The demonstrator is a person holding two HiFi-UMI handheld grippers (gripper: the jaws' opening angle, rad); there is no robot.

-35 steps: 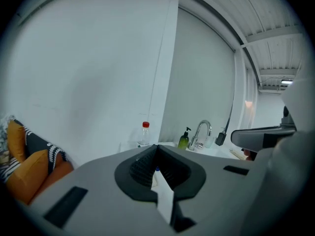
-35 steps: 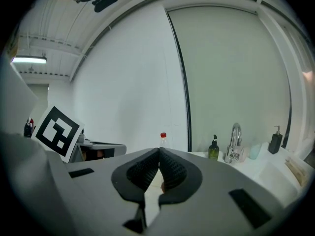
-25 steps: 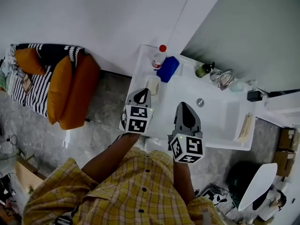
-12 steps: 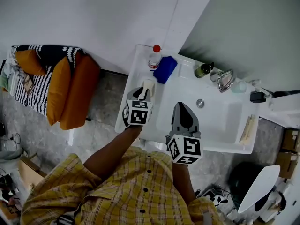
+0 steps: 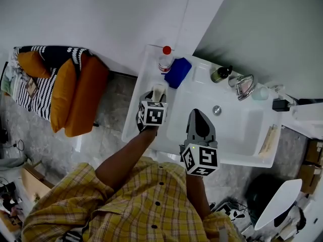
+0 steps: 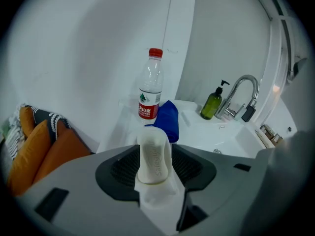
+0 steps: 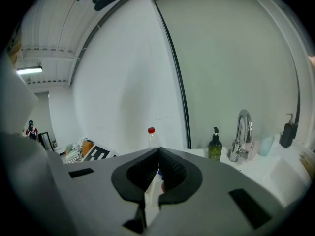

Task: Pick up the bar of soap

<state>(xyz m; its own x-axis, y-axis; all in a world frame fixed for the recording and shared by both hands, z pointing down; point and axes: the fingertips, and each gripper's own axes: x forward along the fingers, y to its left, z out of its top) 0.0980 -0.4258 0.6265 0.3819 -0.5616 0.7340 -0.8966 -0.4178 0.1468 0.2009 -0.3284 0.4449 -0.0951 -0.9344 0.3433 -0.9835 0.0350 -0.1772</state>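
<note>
Straddles the soap [image 6: 154,161] with the left gripper [image 6: 155,145], jaws just spread wide, pads not pressing it (down on the counter [image 5: 144,79], just before the cloth [image 6: 167,119] and bottle [image 6: 150,90]). Holds the right gripper [image 7: 159,150] over the sink [image 5: 237,127], jaws together, nothing between.
</note>
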